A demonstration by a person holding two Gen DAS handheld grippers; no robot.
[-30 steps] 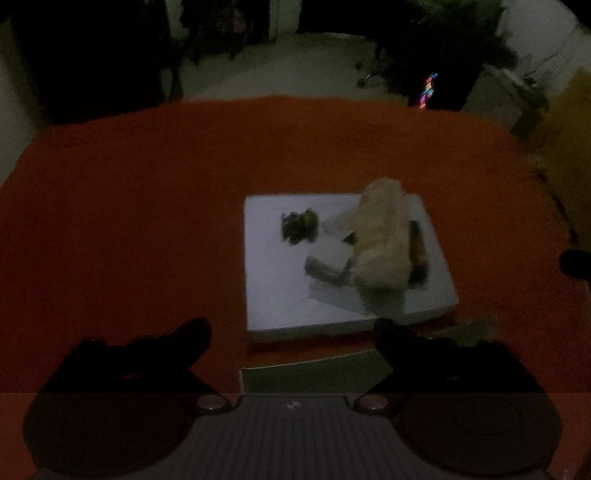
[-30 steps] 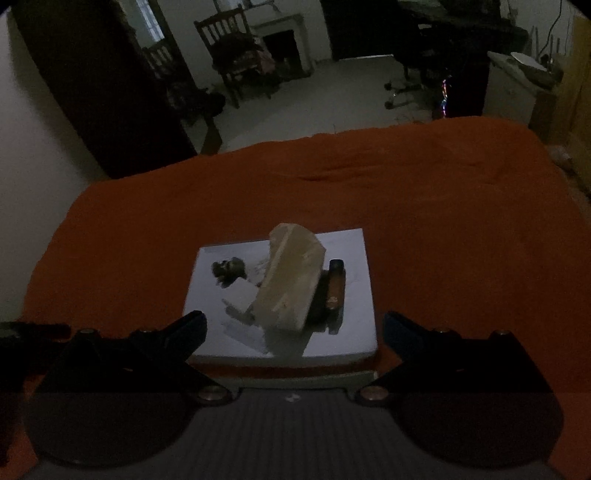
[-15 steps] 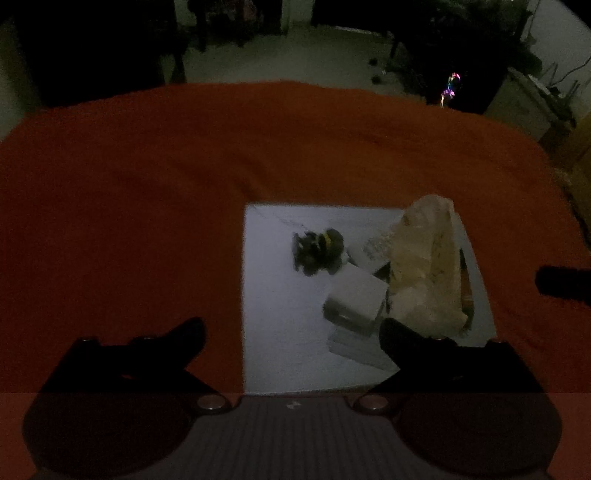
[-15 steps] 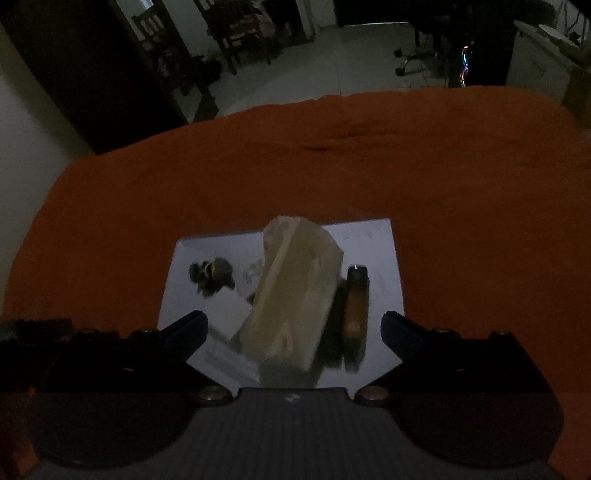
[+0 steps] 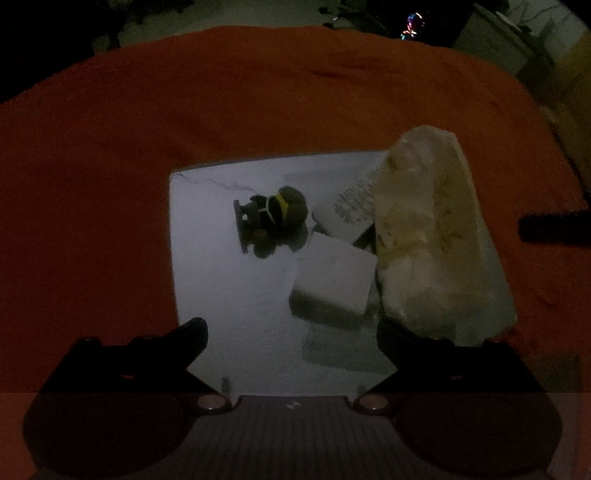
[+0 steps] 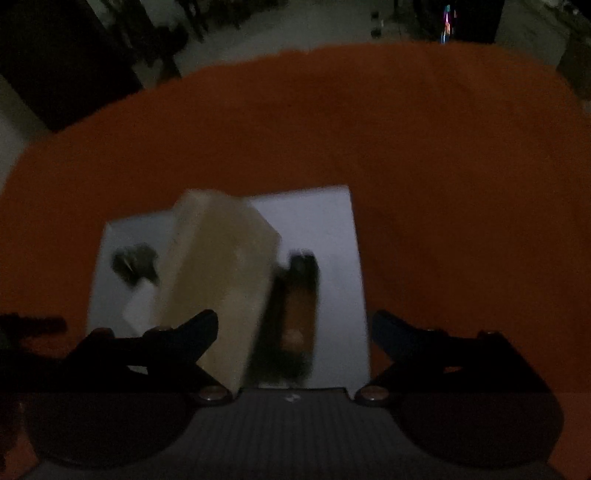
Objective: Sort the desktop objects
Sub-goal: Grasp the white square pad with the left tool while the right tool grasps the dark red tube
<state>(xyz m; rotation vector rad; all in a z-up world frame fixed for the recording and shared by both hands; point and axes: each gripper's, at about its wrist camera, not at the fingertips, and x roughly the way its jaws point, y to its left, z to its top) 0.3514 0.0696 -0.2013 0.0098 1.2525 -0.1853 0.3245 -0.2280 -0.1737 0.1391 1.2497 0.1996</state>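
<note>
We are hovering both tongs, left gripper (image 5: 291, 332) and right gripper (image 6: 295, 328), wide open and empty, over the white tray's (image 5: 207, 280) near edge; the leaning tissue pack (image 5: 428, 236) at its right edge risks toppling if brushed.

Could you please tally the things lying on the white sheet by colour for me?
Pale beige: 1, the wrapped packet.
White: 2, the small box and printed leaflet.
Dark: 2, the small toy and brown stick-shaped item.
Total: 5.

An orange cloth (image 5: 184, 122) covers the table. Behind it the room is dark, with a pale floor (image 6: 295, 29) and small coloured lights (image 5: 412, 22).
</note>
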